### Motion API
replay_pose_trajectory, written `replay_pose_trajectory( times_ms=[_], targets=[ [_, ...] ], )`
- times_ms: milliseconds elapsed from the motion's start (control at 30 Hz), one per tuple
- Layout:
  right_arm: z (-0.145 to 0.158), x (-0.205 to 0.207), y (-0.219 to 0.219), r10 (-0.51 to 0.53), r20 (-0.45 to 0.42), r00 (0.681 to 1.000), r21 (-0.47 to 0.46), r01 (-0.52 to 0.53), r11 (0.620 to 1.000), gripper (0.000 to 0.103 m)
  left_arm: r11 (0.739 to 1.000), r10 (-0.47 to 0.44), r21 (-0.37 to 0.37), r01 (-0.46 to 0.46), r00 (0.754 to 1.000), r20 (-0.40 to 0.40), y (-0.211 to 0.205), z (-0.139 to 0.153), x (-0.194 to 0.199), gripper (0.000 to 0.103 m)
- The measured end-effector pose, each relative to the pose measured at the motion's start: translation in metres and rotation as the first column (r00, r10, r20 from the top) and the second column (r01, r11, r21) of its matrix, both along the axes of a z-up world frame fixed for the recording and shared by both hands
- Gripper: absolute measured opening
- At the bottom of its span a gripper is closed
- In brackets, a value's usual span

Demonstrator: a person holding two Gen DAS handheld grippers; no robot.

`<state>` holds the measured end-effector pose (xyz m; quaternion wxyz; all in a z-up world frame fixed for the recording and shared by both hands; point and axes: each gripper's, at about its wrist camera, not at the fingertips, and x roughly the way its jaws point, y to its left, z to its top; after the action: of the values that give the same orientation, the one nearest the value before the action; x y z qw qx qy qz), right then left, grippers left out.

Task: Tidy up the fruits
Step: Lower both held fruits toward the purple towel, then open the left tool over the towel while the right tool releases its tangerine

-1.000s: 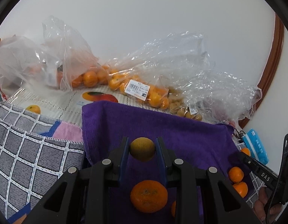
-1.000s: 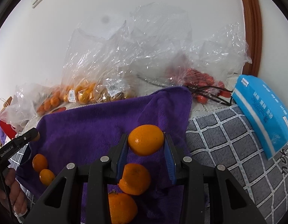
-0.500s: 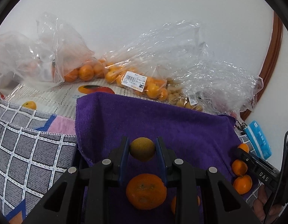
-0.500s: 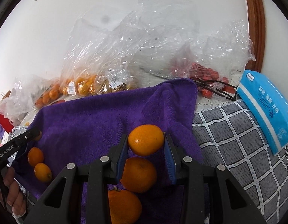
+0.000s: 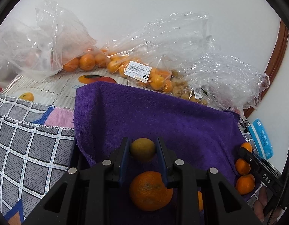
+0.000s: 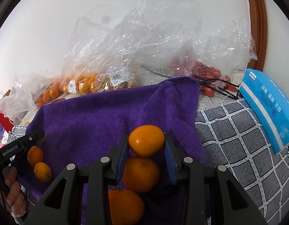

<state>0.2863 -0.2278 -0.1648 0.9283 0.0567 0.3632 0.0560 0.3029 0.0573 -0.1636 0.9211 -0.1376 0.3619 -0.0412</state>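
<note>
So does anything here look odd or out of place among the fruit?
Yes: the small fruit held in the left gripper is dull yellow-green, unlike the bright orange fruit in the right gripper and the oranges lying on the purple towel. Possibly unripe or another kind; I cannot tell which.

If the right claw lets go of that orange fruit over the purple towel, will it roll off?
Probably only a little. The orange fruit in the right claw is rounded and smooth, so it could roll. The purple towel looks soft and napped, and other fruits already sit still on it, so it likely settles.
</note>
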Motion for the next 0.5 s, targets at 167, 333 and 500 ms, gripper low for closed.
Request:
replay_pose_trajectory(
  times_ms=[167,333,500],
  targets=[
    [-0.0016,0.0007,0.0022,0.005,-0.008,1.0,-0.012,-0.005,1.0,0.038,1.0,-0.005,0.002,0.005,1.0,-0.008,-0.0007,-0.0011,0.0014,0.028],
    [-0.0021,0.001,0.0028,0.009,-0.011,1.0,-0.015,-0.009,1.0,0.038,1.0,-0.006,0.006,0.006,1.0,-0.015,-0.0012,-0.0016,0.0023,0.028],
    [-0.002,0.0007,0.0031,0.009,-0.01,1.0,-0.015,-0.01,1.0,0.039,1.0,-0.007,0.005,0.007,1.0,-0.012,-0.001,-0.0016,0.0027,0.028]
  ],
)
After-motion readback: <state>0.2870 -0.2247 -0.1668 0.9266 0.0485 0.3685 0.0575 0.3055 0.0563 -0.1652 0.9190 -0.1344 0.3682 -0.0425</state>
